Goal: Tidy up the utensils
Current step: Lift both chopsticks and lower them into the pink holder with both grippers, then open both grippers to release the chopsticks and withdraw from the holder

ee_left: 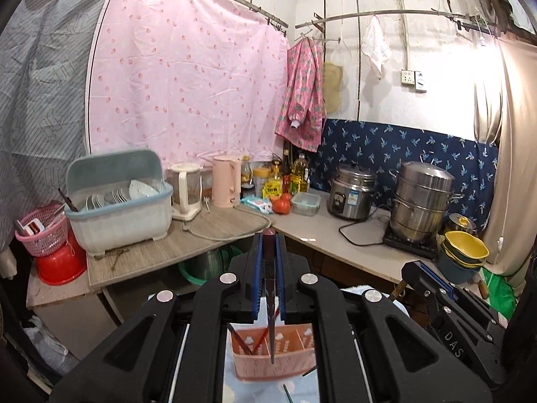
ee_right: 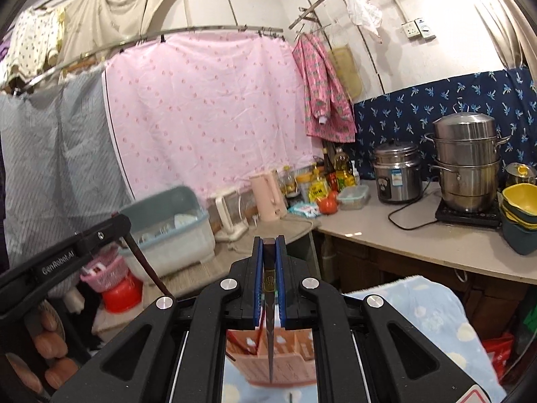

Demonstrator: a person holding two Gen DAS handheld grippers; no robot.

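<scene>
My left gripper (ee_left: 269, 239) is shut on a dark chopstick (ee_left: 270, 302) that hangs point-down between the blue pads. Its tip hangs over a pink compartmented utensil holder (ee_left: 268, 359), which has a few chopsticks in its left section. My right gripper (ee_right: 269, 240) is likewise shut on a dark chopstick (ee_right: 269, 322) above the same holder (ee_right: 288, 359). In the left wrist view the right gripper (ee_left: 416, 273) shows at the right edge. In the right wrist view the left gripper (ee_right: 117, 226) shows at the left with its chopstick (ee_right: 147, 268). Both are raised above the holder.
The holder stands on a light blue cloud-print cloth (ee_right: 419, 309), where a loose chopstick (ee_left: 287, 392) lies. Behind are a dish box (ee_left: 117, 201), kettles (ee_left: 226, 181), a rice cooker (ee_left: 350, 194), a steamer pot (ee_left: 419, 201) and yellow bowls (ee_left: 465, 245) on the counters. A hand (ee_right: 47, 352) shows lower left.
</scene>
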